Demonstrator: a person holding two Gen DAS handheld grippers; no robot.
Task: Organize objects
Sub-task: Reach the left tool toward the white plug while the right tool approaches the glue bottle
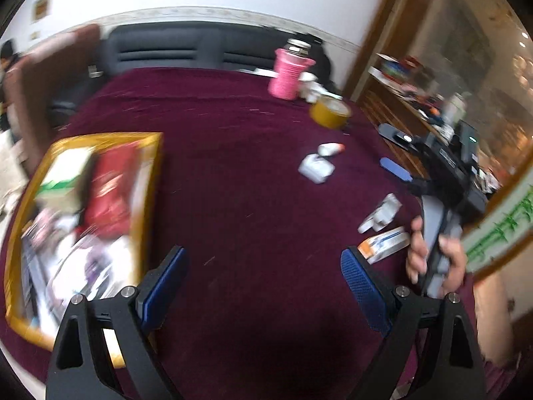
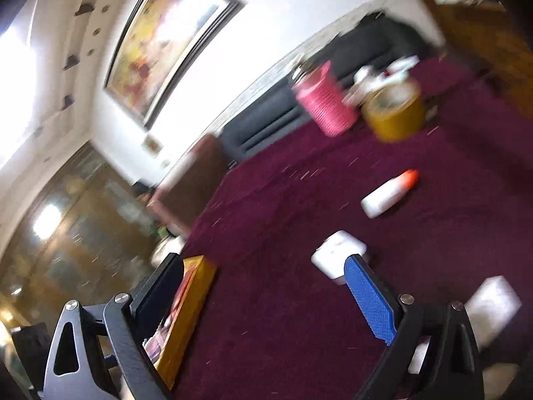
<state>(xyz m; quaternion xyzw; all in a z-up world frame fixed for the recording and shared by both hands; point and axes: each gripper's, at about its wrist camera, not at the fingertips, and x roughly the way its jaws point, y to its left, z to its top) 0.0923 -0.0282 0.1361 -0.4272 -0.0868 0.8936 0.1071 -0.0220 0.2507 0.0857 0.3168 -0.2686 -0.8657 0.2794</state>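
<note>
A gold-rimmed tray (image 1: 151,180) with a red packet and other items lies at the left of the maroon tablecloth (image 1: 233,183); its corner shows in the right wrist view (image 2: 196,286). Loose on the cloth are a white box (image 1: 315,168) (image 2: 336,255), a small white bottle with an orange cap (image 1: 329,149) (image 2: 388,195), a grey-white plug (image 1: 381,213) and an orange-white box (image 1: 386,245). My left gripper (image 1: 263,276) is open and empty above the cloth. My right gripper (image 2: 266,286) is open and empty; in the left wrist view (image 1: 396,168) it hangs at the right.
A pink sleeved bottle (image 1: 288,73) (image 2: 324,100) and a yellow tape roll (image 1: 329,111) (image 2: 394,115) stand at the far right of the table. A dark sofa (image 1: 186,46) is behind. Wooden shelves (image 1: 416,100) are at the right.
</note>
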